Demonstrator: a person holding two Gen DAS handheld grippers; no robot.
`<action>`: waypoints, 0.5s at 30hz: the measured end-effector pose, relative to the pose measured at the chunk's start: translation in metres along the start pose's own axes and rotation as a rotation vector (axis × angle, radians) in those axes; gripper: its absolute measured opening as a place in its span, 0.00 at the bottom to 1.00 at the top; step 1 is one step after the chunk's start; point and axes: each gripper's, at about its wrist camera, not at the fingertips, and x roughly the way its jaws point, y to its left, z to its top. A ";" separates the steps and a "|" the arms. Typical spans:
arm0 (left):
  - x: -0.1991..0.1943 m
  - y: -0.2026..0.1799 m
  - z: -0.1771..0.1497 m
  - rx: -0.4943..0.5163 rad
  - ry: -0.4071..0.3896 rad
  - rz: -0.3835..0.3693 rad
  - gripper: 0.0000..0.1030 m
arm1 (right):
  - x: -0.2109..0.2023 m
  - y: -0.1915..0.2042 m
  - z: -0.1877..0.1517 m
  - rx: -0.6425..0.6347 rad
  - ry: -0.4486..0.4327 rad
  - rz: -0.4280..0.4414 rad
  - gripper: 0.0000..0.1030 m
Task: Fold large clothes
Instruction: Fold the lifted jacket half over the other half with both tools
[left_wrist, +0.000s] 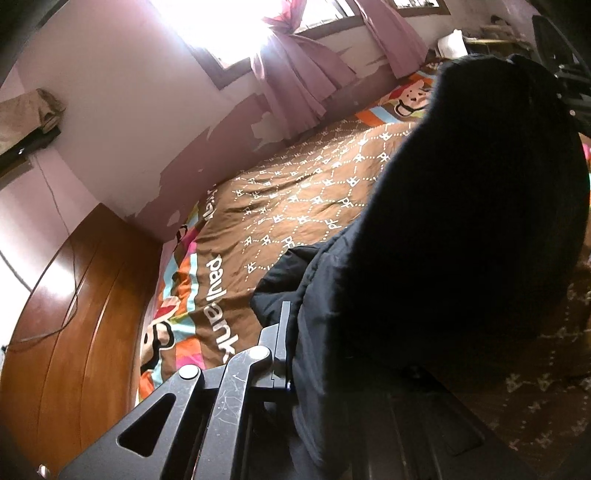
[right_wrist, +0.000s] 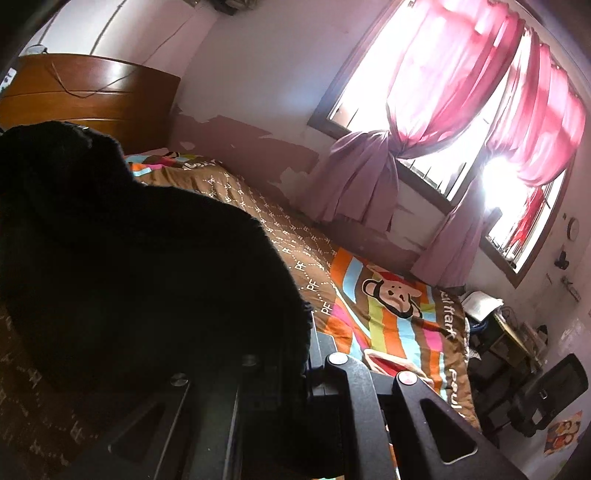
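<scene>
we are holding a large black garment (left_wrist: 461, 229) up above the bed (left_wrist: 295, 206), and it is hanging over its brown patterned cover. our left gripper (left_wrist: 295, 350) is clamping the garment's edge, and our right gripper (right_wrist: 306, 354) is pinching its far corner.

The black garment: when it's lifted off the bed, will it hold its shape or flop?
Probably floppy: the black garment bulges and droops between the left gripper and right gripper. It looks thick, so likely bulky. Its fuzzy edge suggests little slipping.
</scene>
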 end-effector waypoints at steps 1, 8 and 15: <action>0.012 0.002 0.002 -0.003 0.003 -0.006 0.08 | 0.010 0.002 0.001 -0.007 0.004 -0.002 0.07; 0.068 0.016 0.018 -0.054 0.001 -0.041 0.08 | 0.069 0.001 0.006 -0.019 0.080 -0.002 0.08; 0.101 0.019 0.015 -0.049 0.006 -0.075 0.09 | 0.114 -0.002 -0.006 -0.004 0.097 0.035 0.09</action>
